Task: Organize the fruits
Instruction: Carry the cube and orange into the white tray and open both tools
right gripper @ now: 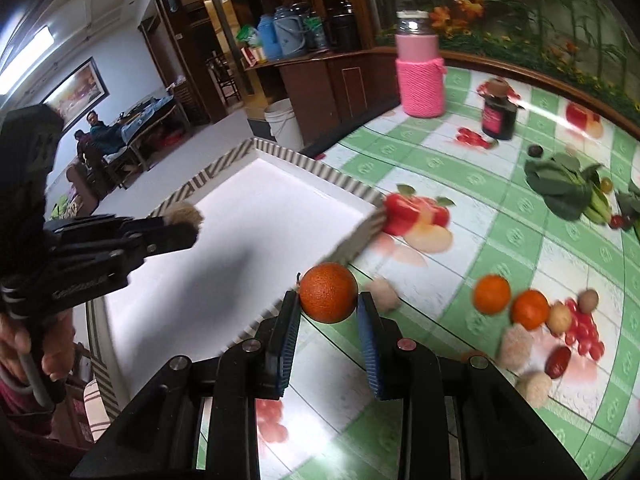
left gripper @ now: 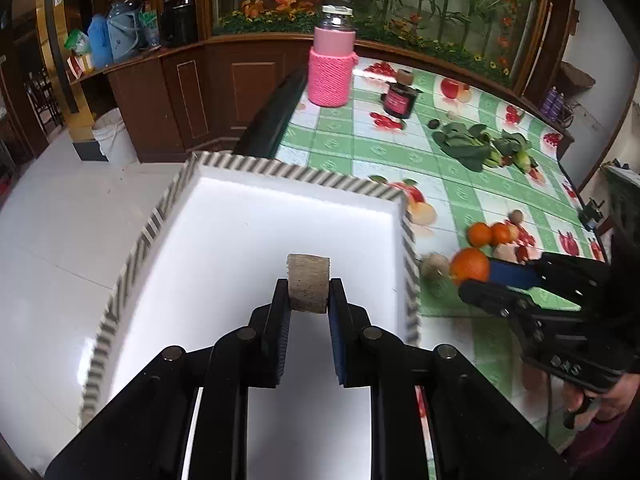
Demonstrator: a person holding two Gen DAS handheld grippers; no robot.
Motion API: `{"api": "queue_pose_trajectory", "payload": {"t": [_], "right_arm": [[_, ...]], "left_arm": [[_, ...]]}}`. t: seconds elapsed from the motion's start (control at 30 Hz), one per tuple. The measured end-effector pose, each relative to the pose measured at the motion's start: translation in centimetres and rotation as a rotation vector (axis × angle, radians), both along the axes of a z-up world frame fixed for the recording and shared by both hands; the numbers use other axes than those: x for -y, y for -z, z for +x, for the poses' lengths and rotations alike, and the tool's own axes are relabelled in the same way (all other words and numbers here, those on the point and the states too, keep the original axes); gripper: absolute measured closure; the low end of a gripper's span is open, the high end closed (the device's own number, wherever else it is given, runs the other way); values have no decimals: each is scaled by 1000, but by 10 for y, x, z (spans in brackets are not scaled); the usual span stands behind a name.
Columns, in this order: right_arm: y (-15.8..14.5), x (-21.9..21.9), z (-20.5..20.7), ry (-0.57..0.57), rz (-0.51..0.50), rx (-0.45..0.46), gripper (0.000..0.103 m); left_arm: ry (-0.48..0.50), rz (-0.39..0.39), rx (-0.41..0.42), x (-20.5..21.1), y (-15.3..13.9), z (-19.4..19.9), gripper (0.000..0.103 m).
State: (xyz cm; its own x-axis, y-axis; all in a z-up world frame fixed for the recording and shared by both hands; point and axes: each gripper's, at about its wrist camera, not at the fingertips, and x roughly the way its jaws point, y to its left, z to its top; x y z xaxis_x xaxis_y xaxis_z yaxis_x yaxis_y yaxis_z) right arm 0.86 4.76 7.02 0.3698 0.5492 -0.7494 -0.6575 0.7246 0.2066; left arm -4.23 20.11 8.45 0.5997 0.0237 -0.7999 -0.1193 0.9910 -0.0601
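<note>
- The left gripper [left gripper: 309, 294] pinches a brown fuzzy fruit [left gripper: 308, 283] between its fingertips, held over the white tray [left gripper: 224, 216], whose striped rim sits on the table's edge.
- The right gripper [right gripper: 329, 306] clamps an orange [right gripper: 329, 298] above the green checked tablecloth [right gripper: 500, 240], just beside the tray's near corner.
- At 3 o'clock from that orange, two more oranges [right gripper: 492, 294] lie among small fruits.
- A pink knit-covered bottle [right gripper: 420, 76] stands at 12 o'clock; leafy greens [right gripper: 560, 184] lie at 2 o'clock.
</note>
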Motion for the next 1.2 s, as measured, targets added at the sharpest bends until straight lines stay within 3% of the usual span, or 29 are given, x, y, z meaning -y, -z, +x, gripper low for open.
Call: {"api": "queue_pose_trajectory", "payload": {"t": [0.4,0.87,1.0,1.07,1.13,1.2], "right_arm": [[-4,-51,15,-55,9,-2,74],[39,-95,35,-38,-133,2,72],[43,-96,33,-39,-128,6,67],[41,-92,32,-35,-111,-2,59],[36,-86,28,-28,-91,0,59],[31,-80,25,-20,-76,5,58]], "left_arm": [[-23,2,-38,-24,11,26,87],[-81,40,-96,-33,49,43,87],[-99,7,-103,-38,55,44,86],[-106,9,-100,-39,57,43,79],[-115,25,-84,-37,55,40,65],[-129,39,-63,-36,52,36,39]]}}
